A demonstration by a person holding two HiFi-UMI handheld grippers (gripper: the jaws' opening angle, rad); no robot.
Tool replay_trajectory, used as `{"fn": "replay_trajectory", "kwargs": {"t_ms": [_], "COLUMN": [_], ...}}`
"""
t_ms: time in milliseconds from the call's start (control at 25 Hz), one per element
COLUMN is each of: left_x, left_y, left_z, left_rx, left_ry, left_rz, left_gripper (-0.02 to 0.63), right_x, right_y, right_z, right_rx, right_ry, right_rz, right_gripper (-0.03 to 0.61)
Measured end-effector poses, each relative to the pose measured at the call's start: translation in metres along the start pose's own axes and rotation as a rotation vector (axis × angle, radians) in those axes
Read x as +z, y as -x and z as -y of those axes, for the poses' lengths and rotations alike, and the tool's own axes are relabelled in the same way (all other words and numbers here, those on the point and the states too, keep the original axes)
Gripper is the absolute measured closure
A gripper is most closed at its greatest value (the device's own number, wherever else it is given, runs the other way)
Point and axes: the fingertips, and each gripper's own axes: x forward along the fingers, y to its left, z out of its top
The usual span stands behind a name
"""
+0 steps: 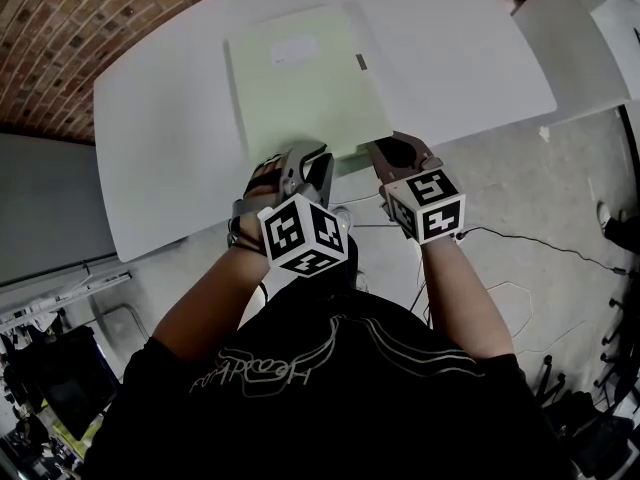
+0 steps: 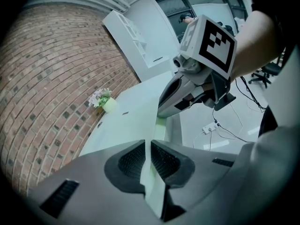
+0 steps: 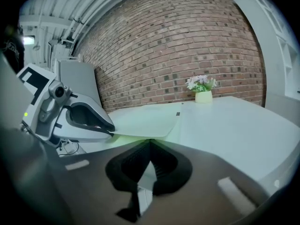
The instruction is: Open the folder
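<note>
At the table (image 1: 170,128) edge, the left gripper (image 1: 320,158) and right gripper (image 1: 388,150) each nip the folder (image 1: 300,78) rim — probably to peel one cover off the other.

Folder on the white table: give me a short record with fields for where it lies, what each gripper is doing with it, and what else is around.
folder: pale green, lying on the white table, near edge at the table's edge, not yet opened
left gripper: shut on a thin green sheet at the near edge
right gripper: jaws together at the near right corner, apparently pinching it
far side: small flowerpot
backdrop: brick wall
</note>
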Motion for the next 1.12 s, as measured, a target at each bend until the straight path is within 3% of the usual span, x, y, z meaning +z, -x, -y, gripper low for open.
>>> {"fn": "replay_trajectory", "kwargs": {"t_ms": [720, 1120], "left_x": [0.0016, 0.001], "left_y": [0.0047, 0.0072], "left_z": [-0.0054, -0.0073], "left_rx": [-0.024, -0.028], "left_ry": [0.068, 0.112], "left_rz": [0.004, 0.002], "left_gripper": [0.584, 0.588], "right_x": [-0.0055, -0.007], "right_y": [0.0, -0.0001], "right_z": [0.0034, 0.0016], "right_rx": [0.044, 0.044], "right_ry": [-0.052, -0.015], "right_rz": [-0.02, -0.035], "right_gripper": [0.578, 0.578]}}
